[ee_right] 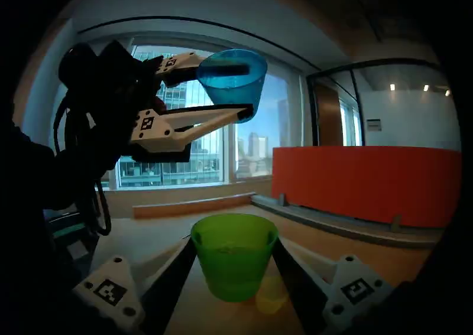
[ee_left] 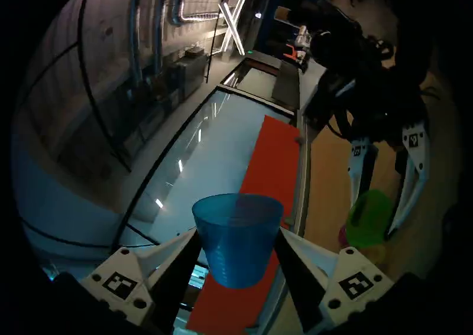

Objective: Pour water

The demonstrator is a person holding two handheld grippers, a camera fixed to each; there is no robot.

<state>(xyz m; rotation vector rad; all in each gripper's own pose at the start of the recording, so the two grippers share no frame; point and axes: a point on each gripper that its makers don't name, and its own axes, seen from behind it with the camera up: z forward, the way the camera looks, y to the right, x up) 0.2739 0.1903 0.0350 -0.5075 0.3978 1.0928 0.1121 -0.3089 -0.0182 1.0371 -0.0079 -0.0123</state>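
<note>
While right gripper (ee_right: 233, 243) jaws clamp green cup (ee_right: 235, 258), upright, low over the table (ee_right: 355, 252), left gripper (ee_left: 236, 236) jaws clamped on blue cup (ee_left: 238, 252), raised higher, orange panel (ee_right: 366, 184) behind, window (ee_right: 177, 158) beyond.

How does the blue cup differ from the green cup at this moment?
Colour: the blue cup is translucent blue, while the green cup is translucent green.
Holder: the blue cup sits between the left gripper's fingers, the green cup between the right gripper's.
Height: in the right gripper view the blue cup is raised against the window, above the green cup, which is low over the wooden table.
Shared: both are tapered plastic cups.
</note>
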